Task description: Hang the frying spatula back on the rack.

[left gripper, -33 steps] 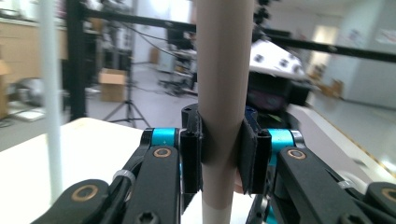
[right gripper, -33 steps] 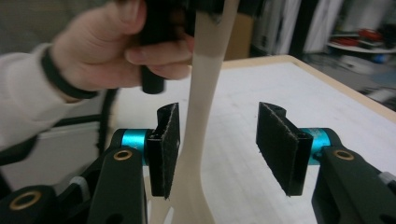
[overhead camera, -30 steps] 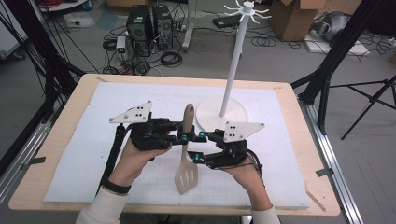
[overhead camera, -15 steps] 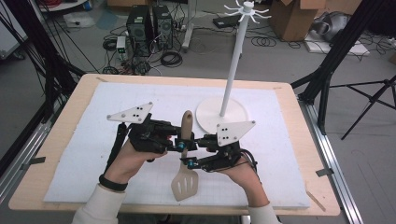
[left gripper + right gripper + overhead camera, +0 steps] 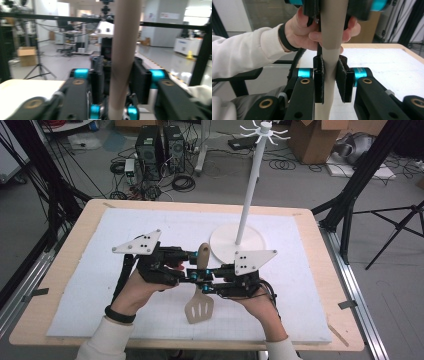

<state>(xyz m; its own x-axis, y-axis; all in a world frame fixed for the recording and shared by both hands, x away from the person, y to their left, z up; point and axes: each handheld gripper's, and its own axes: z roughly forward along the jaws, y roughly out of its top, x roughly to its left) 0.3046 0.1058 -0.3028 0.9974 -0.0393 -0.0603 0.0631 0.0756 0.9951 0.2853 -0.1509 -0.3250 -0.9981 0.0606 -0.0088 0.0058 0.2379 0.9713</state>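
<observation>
A wooden slotted spatula (image 5: 200, 307) hangs upright over the white mat (image 5: 300, 285), blade down, between both grippers. My left gripper (image 5: 195, 266) reaches in from the left, high on the handle (image 5: 125, 50). Its jaws have just been opening, and its pads (image 5: 140, 80) stand slightly off the wood with the handle between them. My right gripper (image 5: 205, 282) comes in from the right, lower on the handle. Its jaws have just been closing, and in the right gripper view both pads (image 5: 319, 80) press on the handle (image 5: 332, 37). In that view my left gripper (image 5: 332, 7) and the hand behind it show above.
A white stand with a tall pole (image 5: 248, 190) and a hooked top sits on a round base (image 5: 222, 245) just behind the grippers, right of centre. The mat covers most of the wooden table (image 5: 65, 270). Computers, cables and boxes lie on the floor beyond.
My right gripper's jaws have closed in onto the spatula handle. My left gripper's jaws have widened a little around it. Both hands and the spatula stay in about the same place.
</observation>
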